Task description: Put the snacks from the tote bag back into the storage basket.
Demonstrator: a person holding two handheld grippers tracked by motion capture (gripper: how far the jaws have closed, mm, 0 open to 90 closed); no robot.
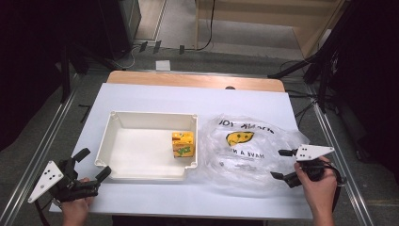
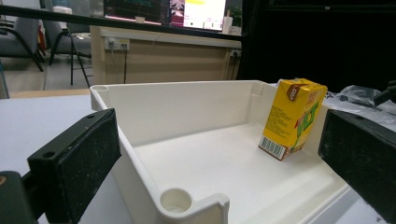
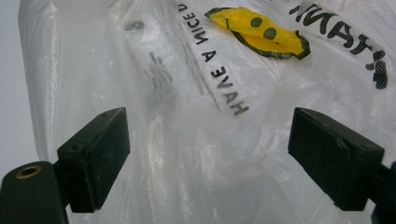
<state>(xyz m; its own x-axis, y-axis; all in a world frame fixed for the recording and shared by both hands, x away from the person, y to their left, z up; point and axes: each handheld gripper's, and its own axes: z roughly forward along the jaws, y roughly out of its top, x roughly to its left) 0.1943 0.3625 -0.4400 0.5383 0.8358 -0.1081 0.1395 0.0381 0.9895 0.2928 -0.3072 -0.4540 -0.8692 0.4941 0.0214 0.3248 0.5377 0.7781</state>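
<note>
Straight ahead of the right hand-held gripper (image 1: 281, 164), the clear plastic bag (image 1: 244, 150) is lying crumpled on the white surface (image 1: 155, 200), its smiley print facing up. That gripper's jaws are standing wide apart at the bag's near edge, holding nothing. The left hand-held gripper (image 1: 92, 165) is likewise gaping wide and empty, pointing at the near corner of the white tray (image 1: 151, 116), inside which a yellow juice carton (image 1: 183, 144) is standing against the far side wall. Judging by this, the right gripper is lining up to pinch the bag. To do it well, it should be closing on a raised fold of film rather than flat plastic, since thin film is likely to slip; the left could be steadying or opening the other edge.
</note>
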